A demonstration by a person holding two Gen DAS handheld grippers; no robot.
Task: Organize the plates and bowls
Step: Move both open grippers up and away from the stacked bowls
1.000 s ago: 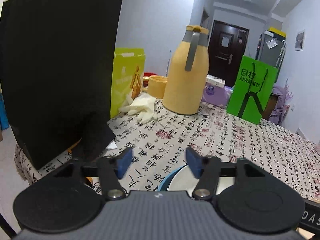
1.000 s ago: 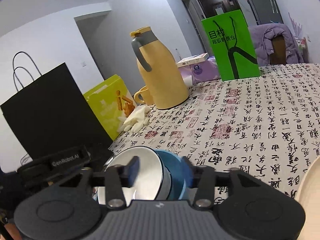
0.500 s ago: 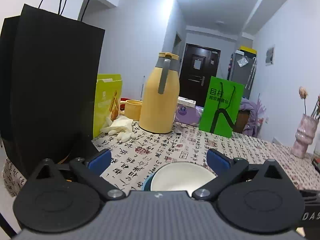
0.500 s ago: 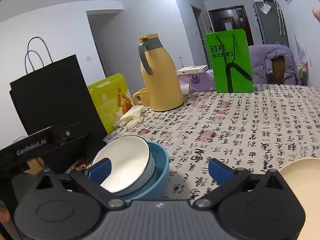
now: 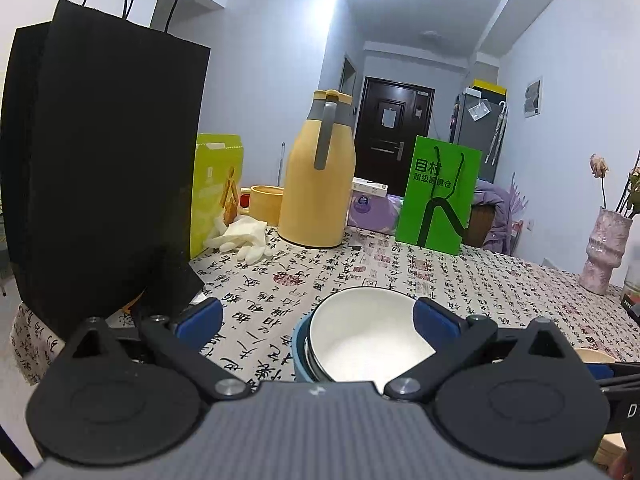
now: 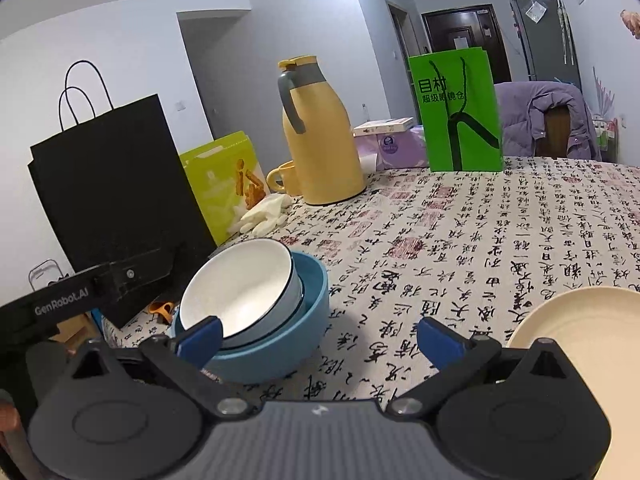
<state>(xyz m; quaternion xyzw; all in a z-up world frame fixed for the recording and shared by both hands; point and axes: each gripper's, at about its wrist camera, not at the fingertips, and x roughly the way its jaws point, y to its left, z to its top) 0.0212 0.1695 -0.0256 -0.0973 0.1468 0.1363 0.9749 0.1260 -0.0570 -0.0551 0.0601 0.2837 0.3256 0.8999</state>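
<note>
A white bowl [image 6: 240, 284] sits tilted inside a blue bowl [image 6: 296, 332] on the calligraphy-print tablecloth. In the left wrist view the white bowl [image 5: 368, 336] lies just ahead of my left gripper [image 5: 318, 318], whose blue pads stand wide apart and touch nothing; the blue bowl [image 5: 299, 354] shows as a rim beneath. My right gripper [image 6: 318, 336] is open too, with bare cloth between its pads and the bowls at its left pad. A cream plate [image 6: 576, 324] lies at the lower right. The left gripper's black body [image 6: 80, 292] shows at the left.
A tall black paper bag [image 5: 100, 168] stands close on the left, with a yellow-green box [image 5: 216, 192], white gloves [image 5: 244, 236], a yellow thermos [image 5: 318, 176], a mug [image 5: 266, 200] and a green bag [image 5: 438, 196] farther back. A pink vase [image 5: 606, 252] stands at the right.
Both grippers have opened from half-closed to fully wide and drawn back from the nested bowls, which now sit free on the cloth. The views have levelled out.
</note>
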